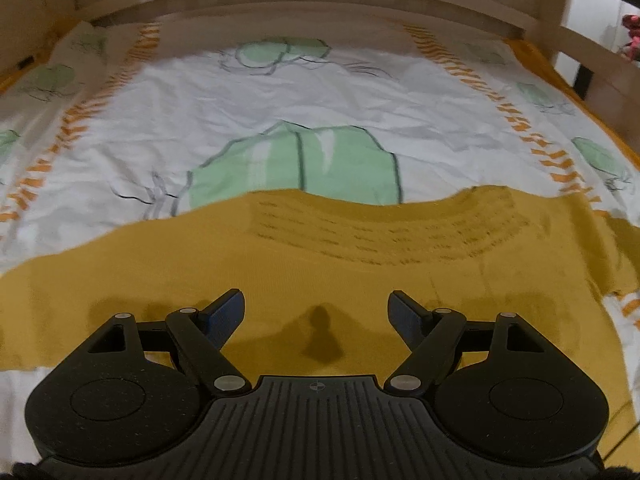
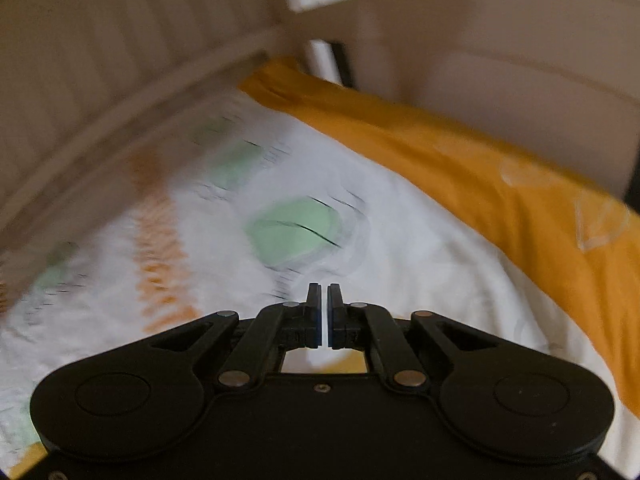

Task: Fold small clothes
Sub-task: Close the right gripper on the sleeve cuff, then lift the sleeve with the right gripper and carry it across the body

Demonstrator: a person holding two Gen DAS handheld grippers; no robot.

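Mustard-yellow knit garment spread flat on the white printed bedsheet.
It lies crosswise directly beneath the left gripper, whose jaws gape empty; the right gripper, pinched closed on nothing, hangs off the garment.

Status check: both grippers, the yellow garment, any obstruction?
Left gripper open above yellow garment, spread on bedsheet. Right gripper shut, nothing visibly between its fingers. No obstruction seen.

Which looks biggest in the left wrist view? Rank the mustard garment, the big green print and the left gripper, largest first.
1. mustard garment, spanning nearly the full width.
2. left gripper; it sits right at the camera, so its apparent size is inflated and its rank against the garment is unsure.
3. big green print on the bedsheet.
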